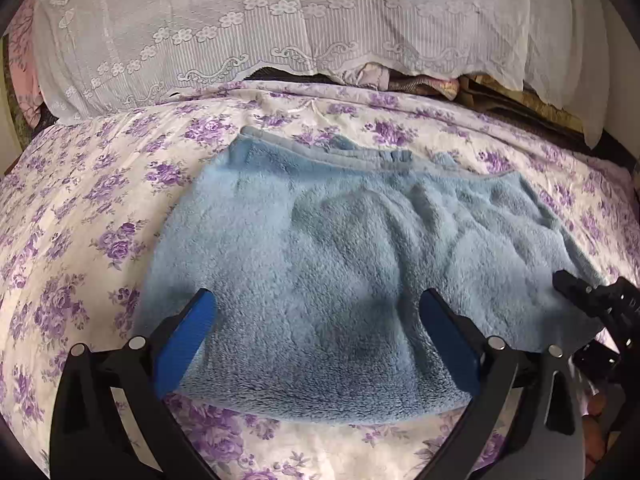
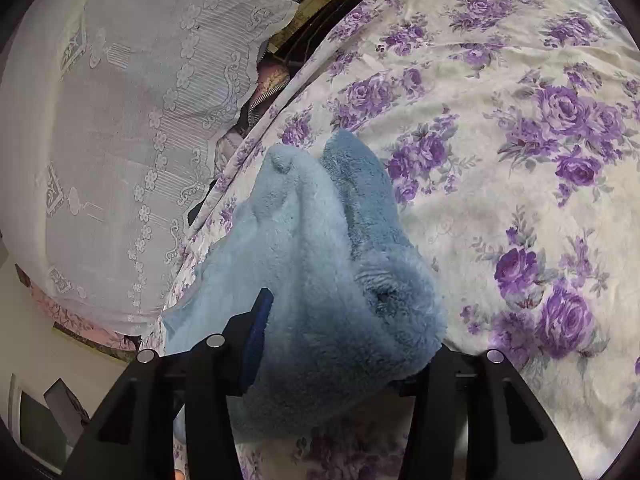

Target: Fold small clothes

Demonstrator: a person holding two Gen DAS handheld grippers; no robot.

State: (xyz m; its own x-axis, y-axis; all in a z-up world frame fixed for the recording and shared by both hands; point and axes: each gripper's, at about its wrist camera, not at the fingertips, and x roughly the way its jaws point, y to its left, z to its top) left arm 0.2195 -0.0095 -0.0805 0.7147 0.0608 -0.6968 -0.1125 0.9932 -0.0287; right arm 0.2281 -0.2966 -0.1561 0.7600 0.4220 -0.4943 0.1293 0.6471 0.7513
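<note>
Blue fleece garment (image 1: 340,264) on floral bedspread (image 1: 80,208) — right gripper (image 2: 340,344) fingers clamp it; left gripper (image 1: 320,320) fingers spread, empty.

Black hand-held gripper (image 1: 318,322) frames, blue ribbed pads (image 1: 182,344), silver round pivot bolts.

A bed fills the view, its cover (image 1: 100,208) cream with purple roses and lightly creased. Along the far edge hangs a white lace cloth (image 1: 280,20) with a flower border — under its hem peek dark folded fabrics (image 1: 420,84), one with a zip. At the left edge, pink floral fabric (image 2: 80,316) and a pale wall (image 2: 60,356). Soft, even light.
</note>
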